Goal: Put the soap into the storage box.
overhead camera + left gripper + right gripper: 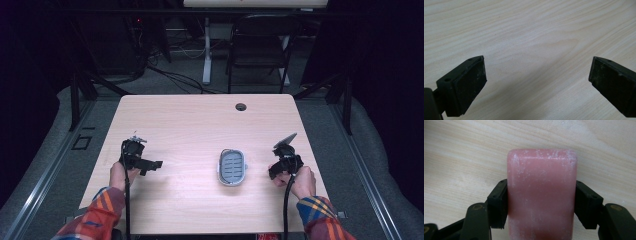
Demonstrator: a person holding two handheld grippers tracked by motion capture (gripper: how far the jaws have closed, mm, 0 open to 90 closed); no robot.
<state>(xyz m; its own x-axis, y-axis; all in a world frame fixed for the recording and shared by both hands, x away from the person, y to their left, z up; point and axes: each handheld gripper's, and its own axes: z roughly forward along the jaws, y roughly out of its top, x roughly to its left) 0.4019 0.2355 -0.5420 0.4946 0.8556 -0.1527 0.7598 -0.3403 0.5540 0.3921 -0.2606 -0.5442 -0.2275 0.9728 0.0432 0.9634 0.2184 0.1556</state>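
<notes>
A pink soap bar (542, 195) sits clamped across its width in the right tongs (284, 161), its long axis running straight out between the jaws. The grey slotted soap dish (232, 167) lies on the wooden surface (200, 125) just to that hand's left, likely its destination. The left tongs (141, 162), farther from the dish, gape empty.

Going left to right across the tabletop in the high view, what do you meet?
Left gripper → grey slotted soap dish → right gripper, all over the wooden table.
</notes>
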